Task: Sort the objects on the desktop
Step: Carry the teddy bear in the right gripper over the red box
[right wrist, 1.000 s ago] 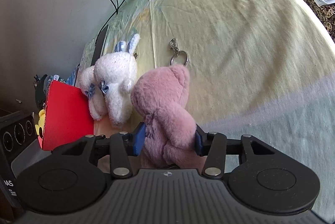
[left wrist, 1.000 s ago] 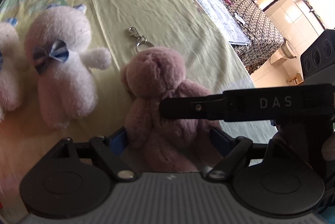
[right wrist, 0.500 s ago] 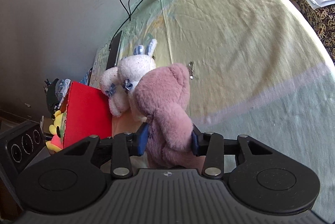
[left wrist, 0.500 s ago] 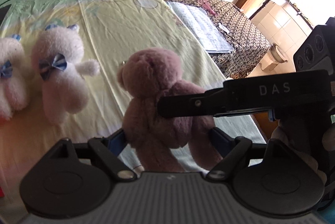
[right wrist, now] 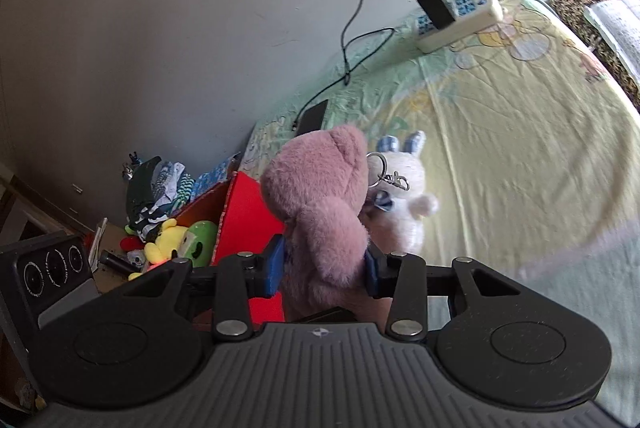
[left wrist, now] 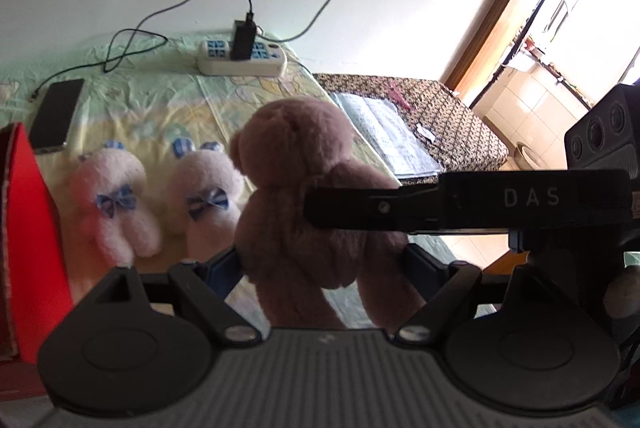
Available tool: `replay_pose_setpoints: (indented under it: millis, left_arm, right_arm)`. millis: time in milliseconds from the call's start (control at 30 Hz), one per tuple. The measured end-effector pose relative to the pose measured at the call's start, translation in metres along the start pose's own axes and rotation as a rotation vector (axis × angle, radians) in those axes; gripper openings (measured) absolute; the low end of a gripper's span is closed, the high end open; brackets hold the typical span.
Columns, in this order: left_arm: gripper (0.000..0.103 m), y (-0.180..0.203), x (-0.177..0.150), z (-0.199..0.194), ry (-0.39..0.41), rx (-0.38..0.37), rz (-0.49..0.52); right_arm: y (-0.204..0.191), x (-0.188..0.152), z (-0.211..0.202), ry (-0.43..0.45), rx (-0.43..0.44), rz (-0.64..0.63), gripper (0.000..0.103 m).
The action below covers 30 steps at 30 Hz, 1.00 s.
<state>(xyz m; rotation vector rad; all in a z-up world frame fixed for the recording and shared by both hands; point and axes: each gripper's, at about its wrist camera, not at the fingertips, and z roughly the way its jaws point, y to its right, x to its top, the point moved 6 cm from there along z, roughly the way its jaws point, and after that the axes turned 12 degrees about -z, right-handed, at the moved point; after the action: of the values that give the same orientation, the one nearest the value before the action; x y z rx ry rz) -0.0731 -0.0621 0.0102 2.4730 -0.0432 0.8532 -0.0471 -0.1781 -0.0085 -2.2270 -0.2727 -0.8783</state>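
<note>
Working from left to right, the red box (left wrist: pixel 28 236) is standing at the left edge of the bed (right wrist: pixel 520 132), its open top already showing a yellow and a green toy in the right wrist view, so it is probably serving as the bin for the soft toys. Two white rabbits (left wrist: pixel 160 204) with blue bows are lying side by side just beside the box, awaiting their turn. The pink bear (right wrist: pixel 320 216) is hanging upright above the sheet, its key ring (right wrist: pixel 386 174) dangling at its head. The right gripper (right wrist: pixel 324 268) is clamping its blue pads on the bear's waist, which is keeping the toy vertical for a drop into the box. The left gripper (left wrist: pixel 320 260) is framing the bear's legs with its jaws apart; contact cannot be confirmed, so it is likely only steadying. Compared with one second earlier, the bear is riding higher, clear of the sheet, and is travelling toward the box, and the ring is no longer lying on the bed.
</note>
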Motion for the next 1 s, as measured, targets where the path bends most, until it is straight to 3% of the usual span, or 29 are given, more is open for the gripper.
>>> replay_pose_setpoints:
  millis: [333,567,733,1000]
  left_arm:
    - [0.085,-0.074,0.032,-0.082,0.162,0.077,-0.025]
    - [0.086,-0.124,0.055,-0.117,0.234,0.139,-0.032]
    - [0.086,-0.161,0.062,-0.121,0.234,0.165,-0.052]
    - [0.086,-0.206,0.052,-0.096,0.127,0.138,-0.101]
  right_arm:
    - [-0.094,0.025,0.053,0.042,0.103,-0.124,0.042]
    - [-0.141,0.038,0.099,0.060,0.148,-0.154,0.042]
    - [-0.160,0.036,0.130,0.050,0.144,-0.151,0.042]
    - [-0.161,0.014,0.165,-0.025,0.027,-0.163,0.042]
